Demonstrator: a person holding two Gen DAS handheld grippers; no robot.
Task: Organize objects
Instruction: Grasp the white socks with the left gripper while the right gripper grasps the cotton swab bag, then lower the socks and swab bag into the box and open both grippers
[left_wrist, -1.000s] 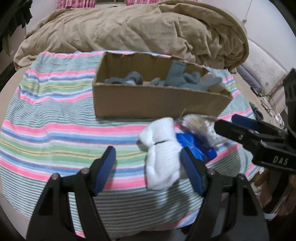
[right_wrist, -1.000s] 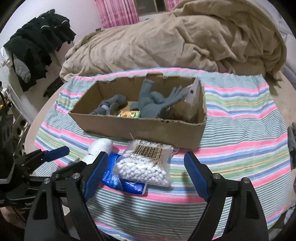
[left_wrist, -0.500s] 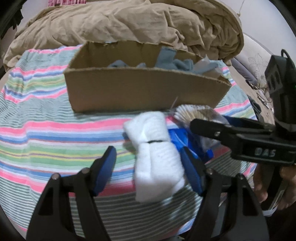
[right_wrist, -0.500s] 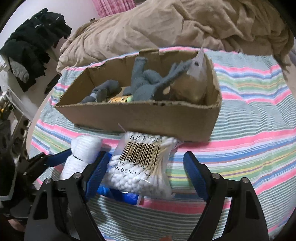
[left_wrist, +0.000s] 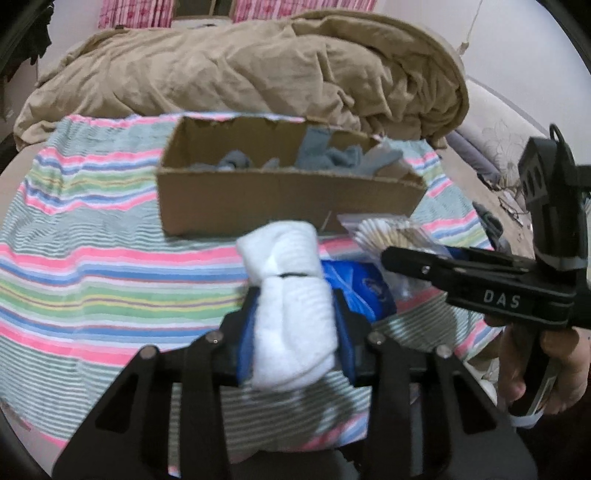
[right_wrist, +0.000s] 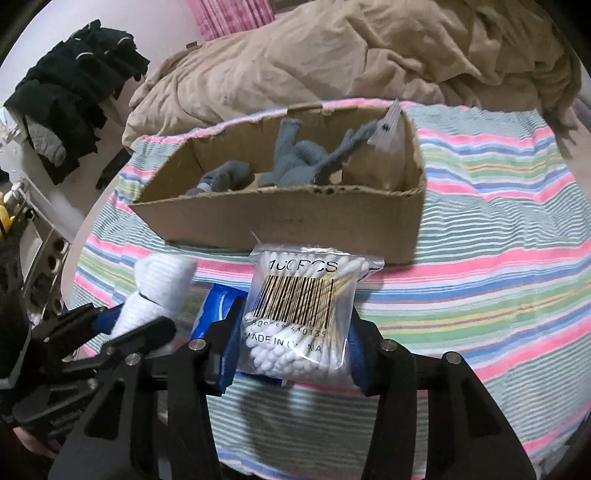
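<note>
My left gripper (left_wrist: 295, 332) is shut on a white rolled sock bundle (left_wrist: 291, 299), in front of the cardboard box (left_wrist: 280, 203). My right gripper (right_wrist: 291, 336) is shut on a clear bag of cotton swabs (right_wrist: 303, 306) with a barcode. A blue packet (left_wrist: 358, 288) lies on the striped cloth between the two items; it also shows in the right wrist view (right_wrist: 214, 306). The box (right_wrist: 295, 218) holds grey socks (right_wrist: 303, 162) and a clear packet (right_wrist: 384, 147). The right gripper shows in the left wrist view (left_wrist: 461, 273); the sock bundle shows in the right wrist view (right_wrist: 155, 291).
A striped cloth (left_wrist: 92, 266) covers the table. A tan duvet (left_wrist: 258, 74) is heaped behind the box. Dark clothes (right_wrist: 70, 96) hang at the left of the right wrist view.
Both grippers have closed: the left onto the white sock bundle, the right onto the cotton swab bag. Both were open around these items before.
</note>
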